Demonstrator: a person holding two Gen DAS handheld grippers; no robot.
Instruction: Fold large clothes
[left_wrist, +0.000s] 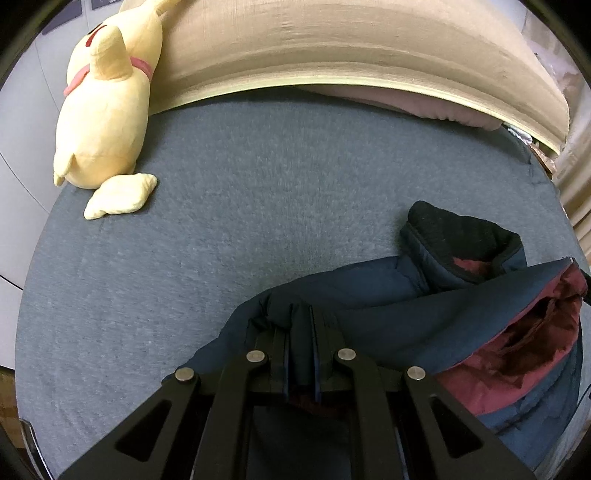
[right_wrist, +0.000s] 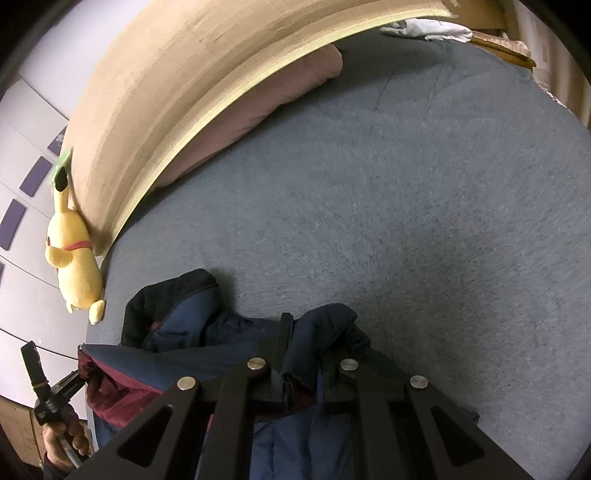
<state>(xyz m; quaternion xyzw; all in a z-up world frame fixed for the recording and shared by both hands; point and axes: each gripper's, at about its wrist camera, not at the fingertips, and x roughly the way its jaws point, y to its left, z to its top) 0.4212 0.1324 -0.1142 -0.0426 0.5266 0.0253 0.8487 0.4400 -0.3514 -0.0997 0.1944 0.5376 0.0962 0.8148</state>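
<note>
A navy padded jacket (left_wrist: 424, 317) with a maroon lining and a dark knit collar hangs and drapes over the grey-blue bed sheet (left_wrist: 221, 229). My left gripper (left_wrist: 301, 314) is shut on a bunched fold of its navy fabric. In the right wrist view the same jacket (right_wrist: 192, 332) spreads to the lower left, and my right gripper (right_wrist: 295, 325) is shut on another navy fold. The collar (right_wrist: 166, 295) points toward the headboard. The person's hand (right_wrist: 64, 432) holding the left gripper's handle shows at the lower left.
A yellow plush toy (left_wrist: 107, 110) leans at the bed's left edge against the tan headboard (left_wrist: 351, 48). A pink pillow (left_wrist: 406, 99) lies under the headboard. White cloth (right_wrist: 428, 29) sits at the far corner. Grey sheet (right_wrist: 406, 203) spreads ahead of the jacket.
</note>
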